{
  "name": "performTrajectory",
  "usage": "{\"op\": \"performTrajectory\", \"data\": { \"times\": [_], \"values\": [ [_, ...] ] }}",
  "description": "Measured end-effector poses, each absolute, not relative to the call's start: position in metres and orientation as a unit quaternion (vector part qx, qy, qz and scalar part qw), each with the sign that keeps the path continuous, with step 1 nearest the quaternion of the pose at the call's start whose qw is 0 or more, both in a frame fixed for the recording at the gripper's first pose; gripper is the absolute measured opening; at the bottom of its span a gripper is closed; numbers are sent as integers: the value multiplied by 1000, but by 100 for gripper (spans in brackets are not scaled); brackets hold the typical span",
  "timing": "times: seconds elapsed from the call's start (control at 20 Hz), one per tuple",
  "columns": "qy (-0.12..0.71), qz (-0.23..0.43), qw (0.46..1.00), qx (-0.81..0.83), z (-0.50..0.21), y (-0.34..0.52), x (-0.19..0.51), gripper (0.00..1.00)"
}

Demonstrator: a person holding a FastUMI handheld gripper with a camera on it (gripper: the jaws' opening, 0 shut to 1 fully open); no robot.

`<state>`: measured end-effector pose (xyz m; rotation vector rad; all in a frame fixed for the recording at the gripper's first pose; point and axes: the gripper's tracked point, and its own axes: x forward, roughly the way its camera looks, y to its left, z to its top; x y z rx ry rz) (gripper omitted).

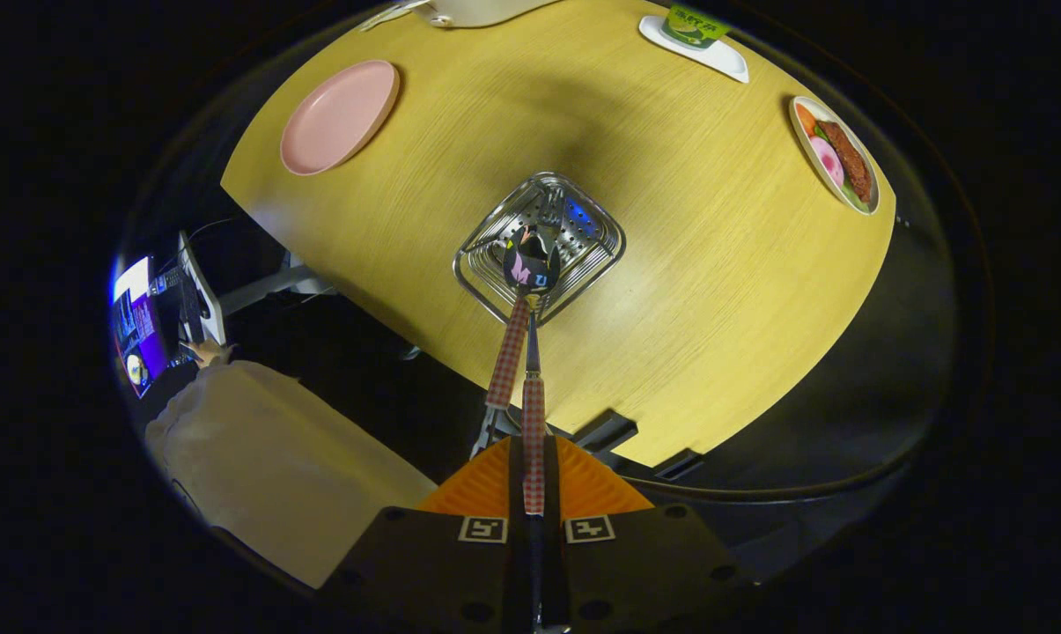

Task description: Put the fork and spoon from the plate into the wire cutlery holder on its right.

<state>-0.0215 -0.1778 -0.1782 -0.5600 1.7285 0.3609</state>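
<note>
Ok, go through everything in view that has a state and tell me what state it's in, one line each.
gripper: shut on the spoon's handle.
spoon: held, bowl down over the holder.
fork: standing in the holder, handle leaning out.
wire cutlery holder: upright on the table, fork inside.
pink plate: bare, nothing on it.
food plate: loaded with food.
green cup: sitting on a white tray.

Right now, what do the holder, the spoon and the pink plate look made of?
Cutlery holder: looks like polished steel wire with a perforated base; bright glints. Spoon, held over it with the tool shut on its handle: mirror-finish metal bowl showing reflections; the checked handle covering is probably plastic or print, hard to tell. Pink plate: matte, even colour, either ceramic or plastic.
</note>
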Motion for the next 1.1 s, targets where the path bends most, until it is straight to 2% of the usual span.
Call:
{"op": "performTrajectory", "data": {
  "times": [0.25, 0.45, 0.65, 0.75, 0.8, 0.9, 0.95, 1.05, 1.1],
  "values": [
    [762, 152, 577, -253, -189, -181, -7, 11],
    [764, 147, 577, -249, -192, -174, 1, 11],
    [760, 139, 593, -225, -191, -169, 5, 15],
    [753, 137, 610, -206, -189, -163, 7, 27],
    [748, 136, 618, -200, -187, -163, 9, 41],
    [738, 143, 632, -189, -182, -159, 9, 56],
    [731, 146, 641, -185, -180, -158, 9, 60],
    [717, 155, 659, -169, -173, -151, 6, 83],
    [706, 160, 670, -165, -170, -150, 4, 100]
  ]
}}
